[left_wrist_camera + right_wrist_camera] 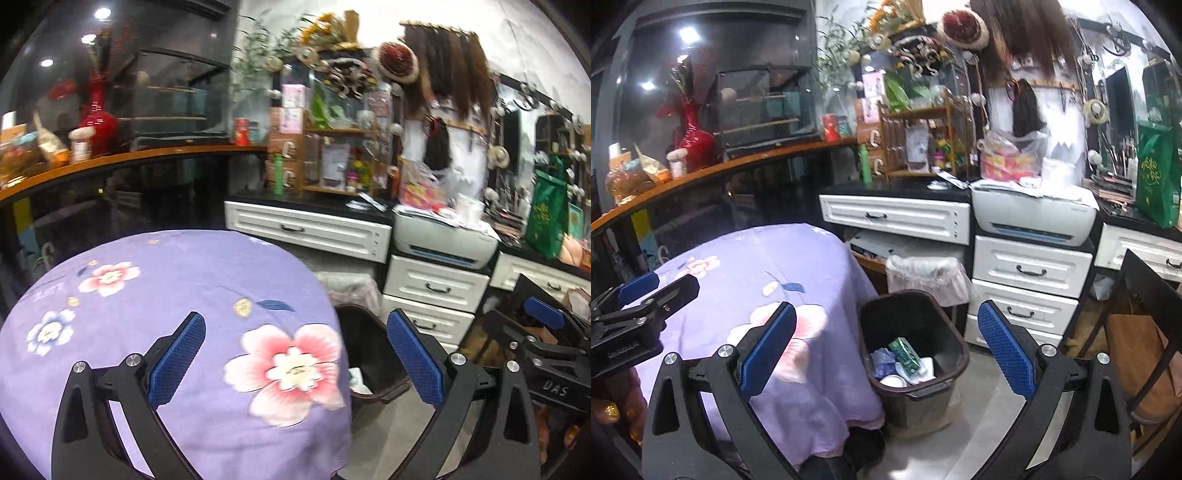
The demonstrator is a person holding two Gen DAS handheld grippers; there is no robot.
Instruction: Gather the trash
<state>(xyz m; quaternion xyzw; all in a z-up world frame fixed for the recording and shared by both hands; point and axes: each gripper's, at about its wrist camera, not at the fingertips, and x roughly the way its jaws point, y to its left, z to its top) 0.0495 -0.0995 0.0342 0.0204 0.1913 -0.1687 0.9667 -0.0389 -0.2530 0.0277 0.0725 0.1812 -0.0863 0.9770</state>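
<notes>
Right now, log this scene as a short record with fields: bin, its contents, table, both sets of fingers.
bin: dark trash bin on the floor, beside the table, uncovered
bin contents: green carton, blue wrapper, white cup, white paper
second bin: plastic-lined bin behind the dark one
table: purple floral cloth, no trash visible on it
left gripper: fingers apart, nothing between them
right gripper: fingers apart, nothing between them, bin seen past them
</notes>
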